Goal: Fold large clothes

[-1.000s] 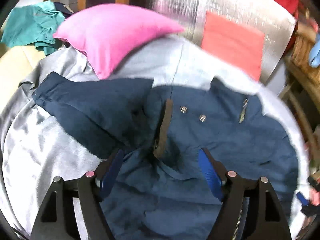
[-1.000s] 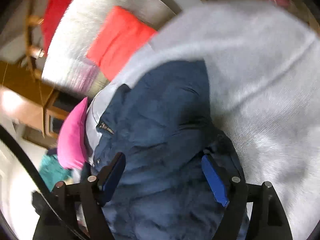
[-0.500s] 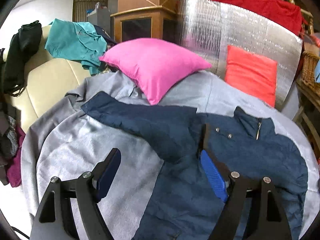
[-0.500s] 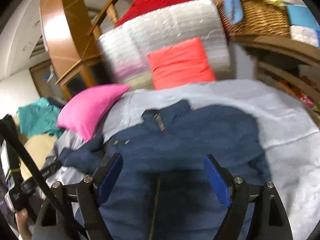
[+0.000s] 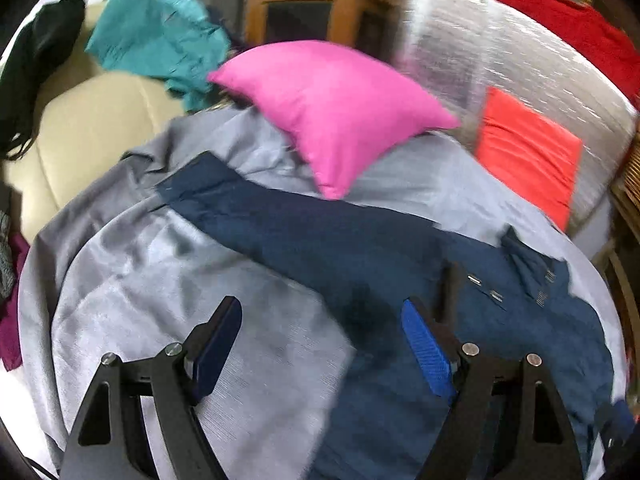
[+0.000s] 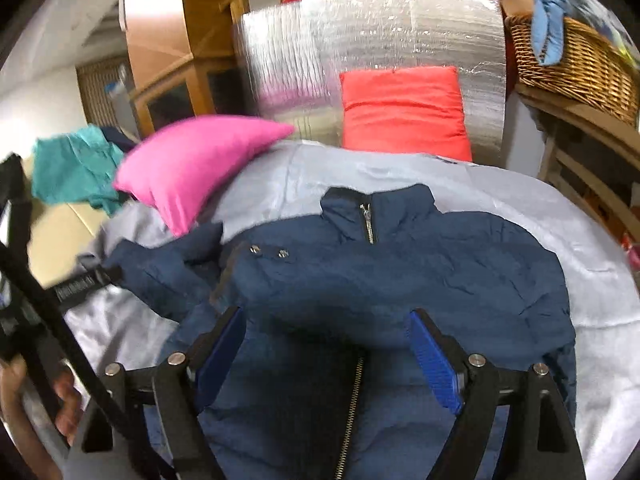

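A navy jacket [image 6: 400,280] lies spread on a grey sheet [image 5: 200,300] covering a bed, collar toward the far end, zip w/ metal pull at the neck, two small snaps beside it. One sleeve [image 5: 280,224] stretches out flat to the left across the sheet, cuff near the sheet's rumpled edge. In the right wrist view the upper part of the jacket looks folded down over the front zip [image 6: 352,400].

Left gripper [image 5: 320,344]: tongs wide apart, nothing btwn them; left pad hangs over bare sheet, right pad over the jacket's edge. Right gripper [image 6: 328,348]: tongs also wide apart, above the jacket's middle, not clamping any cloth.

A pink pillow [image 5: 332,108] rests on the sheet just past the sleeve. Behind it stands a silver foil panel [image 6: 380,40] w/ an orange-red cushion [image 6: 404,108] leaning on it. Teal cloth [image 5: 156,44] lies on a cream seat at far left. A wicker basket [image 6: 576,64] sits on a shelf at right. A hand [image 6: 24,408] shows at lower left of the right wrist view.
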Demonstrator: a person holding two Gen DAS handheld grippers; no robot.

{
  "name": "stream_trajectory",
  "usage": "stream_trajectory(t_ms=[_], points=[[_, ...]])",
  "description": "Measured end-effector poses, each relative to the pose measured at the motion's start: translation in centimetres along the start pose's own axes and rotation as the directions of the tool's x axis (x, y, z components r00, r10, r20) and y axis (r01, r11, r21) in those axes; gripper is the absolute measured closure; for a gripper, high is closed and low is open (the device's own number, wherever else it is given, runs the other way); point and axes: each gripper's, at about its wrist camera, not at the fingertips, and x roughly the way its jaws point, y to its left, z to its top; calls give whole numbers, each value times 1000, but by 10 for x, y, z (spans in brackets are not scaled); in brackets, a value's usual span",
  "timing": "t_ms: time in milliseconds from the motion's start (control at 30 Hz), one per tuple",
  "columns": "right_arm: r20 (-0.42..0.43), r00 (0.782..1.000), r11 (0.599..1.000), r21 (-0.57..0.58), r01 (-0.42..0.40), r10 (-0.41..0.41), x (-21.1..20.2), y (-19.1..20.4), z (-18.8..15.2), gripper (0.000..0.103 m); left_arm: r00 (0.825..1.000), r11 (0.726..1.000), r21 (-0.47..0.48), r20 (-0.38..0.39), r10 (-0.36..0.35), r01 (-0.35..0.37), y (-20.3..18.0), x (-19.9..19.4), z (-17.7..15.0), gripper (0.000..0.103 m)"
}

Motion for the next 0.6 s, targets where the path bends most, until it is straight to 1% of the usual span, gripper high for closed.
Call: stream_trajectory(t_ms=[33,133,167,200,267,333,400,467,500,567,600], points=[[-13,1000,1000,-12,6,-6,3,4,-1,18,999,1000,-17,-23,23,-23,9,10,8,21],[-24,999,998,-36,47,-48,7,10,-6,18,996,996,-80,-85,31,-38,37,37,24,21],[-32,998,998,-32,47,-48,8,8,-6,18,994,994,-99,-104,40,-50,45,45,28,21],[-42,998,999,-24,40,-41,9,6,-6,18,991,988,-143,-130,43,-62,58,59,34,21],[-49,998,999,-13,29,-29,10,1,-7,18,984,974,-218,-175,18,-56,76,76,38,21],[-59,997,999,-10,40,-40,13,-5,-8,18,977,953,-301,-211,-27,-39,93,95,42,21],[-78,997,1000,2,19,-19,18,-9,-9,18,973,946,-321,-228,-29,-47,99,105,47,21],[-90,996,1000,-1,3,-3,22,-10,-8,18,970,932,-362,-233,-62,-28,105,116,48,21],[-98,995,1000,-10,-1,0,26,-9,-7,18,969,921,-389,-235,-80,-18,109,121,48,21],[-126,992,999,-28,-17,14,37,-6,-3,18,958,897,-443,-255,-130,4,116,137,48,21],[-141,989,999,-24,-40,36,44,-4,0,18,950,879,-475,-261,-171,28,120,144,48,21]])
